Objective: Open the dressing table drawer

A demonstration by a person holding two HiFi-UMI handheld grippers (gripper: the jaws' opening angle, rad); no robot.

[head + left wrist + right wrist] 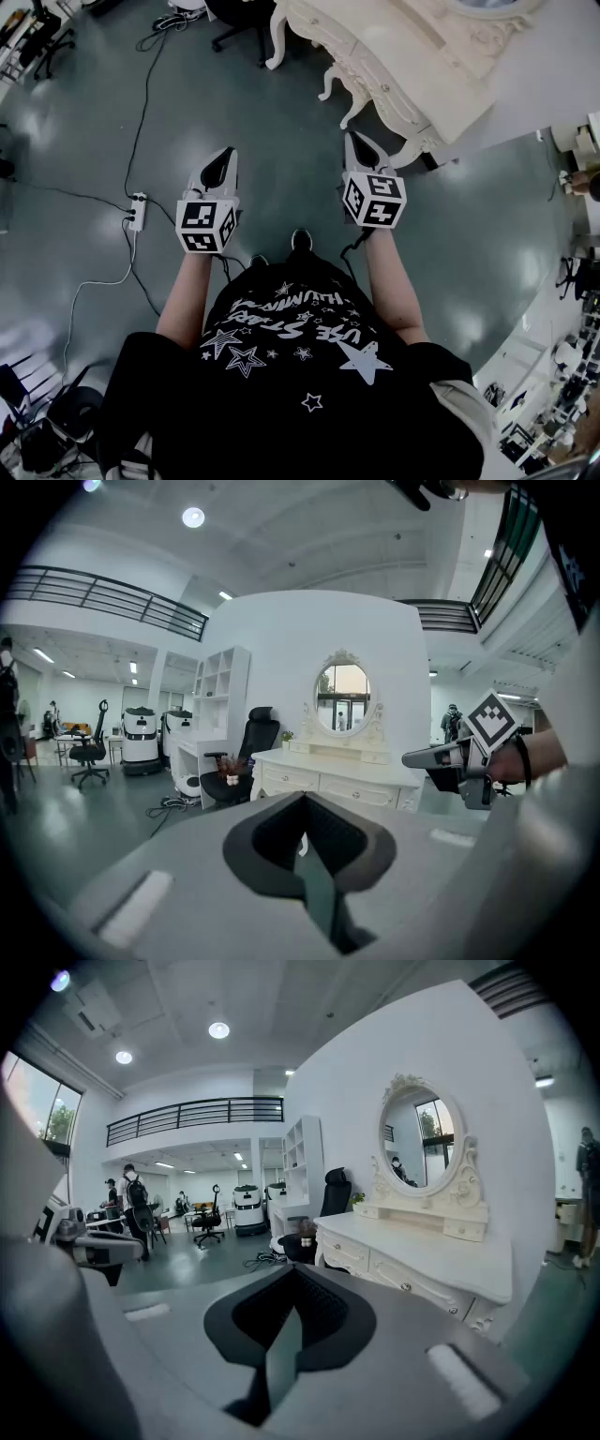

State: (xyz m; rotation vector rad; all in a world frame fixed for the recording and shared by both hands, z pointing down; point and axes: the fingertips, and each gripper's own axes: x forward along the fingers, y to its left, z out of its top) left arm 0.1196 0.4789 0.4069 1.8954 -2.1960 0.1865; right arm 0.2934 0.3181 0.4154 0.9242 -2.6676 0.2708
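Note:
The cream dressing table (403, 70) stands ahead at the upper right, well out of reach of both grippers. Its front drawers (361, 792) with small knobs are shut, and they show again as drawers (408, 1285) under the oval mirror (422, 1143). My left gripper (225, 156) is held in the air in front of the person, jaws together, holding nothing. My right gripper (355, 140) hangs level with it, also shut and empty, its tip nearest the table's curved legs. The left gripper's tips (302, 801) and the right gripper's tips (292, 1271) each meet at a point.
A black office chair (246, 747) stands left of the table by a white desk. A power strip (137, 211) and cables lie on the grey floor at the left. White robots (141, 738) and people (131, 1194) are far off.

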